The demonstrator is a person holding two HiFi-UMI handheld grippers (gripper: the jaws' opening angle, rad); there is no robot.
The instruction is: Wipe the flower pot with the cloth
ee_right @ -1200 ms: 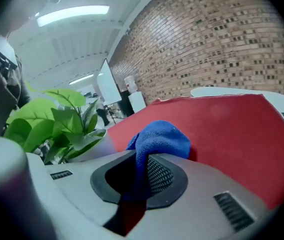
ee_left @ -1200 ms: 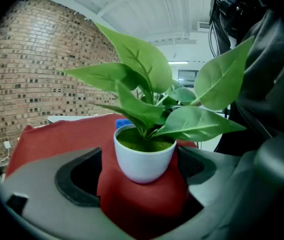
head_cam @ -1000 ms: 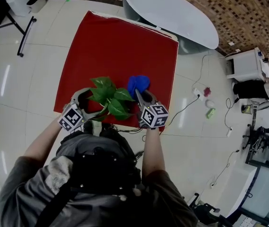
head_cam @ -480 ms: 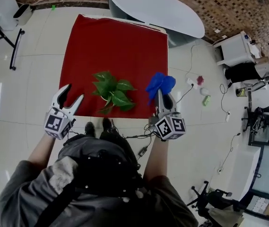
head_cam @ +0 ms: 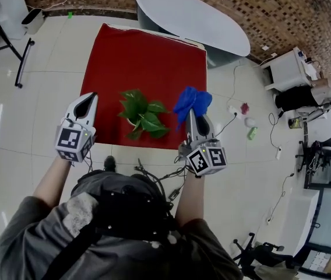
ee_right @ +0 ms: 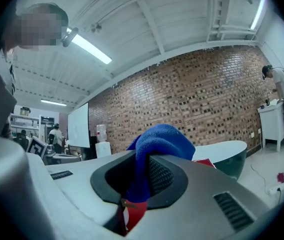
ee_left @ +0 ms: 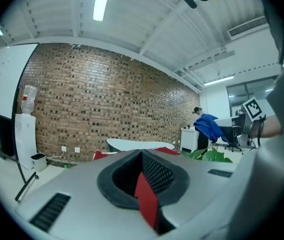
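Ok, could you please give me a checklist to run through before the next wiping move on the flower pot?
1. Cloth gripped: ok. The right gripper is shut on the blue cloth.
2. Left gripper free: ok. The left gripper has its jaws together with nothing between them.
3. Plant on the table: ok. The plant stands on the red table, near its front edge.
4. Pot upright: cannot tell. The leaves hide the pot in the head view.
5. Cloth on the pot: not ok. The cloth is to the plant's right, apart from it.
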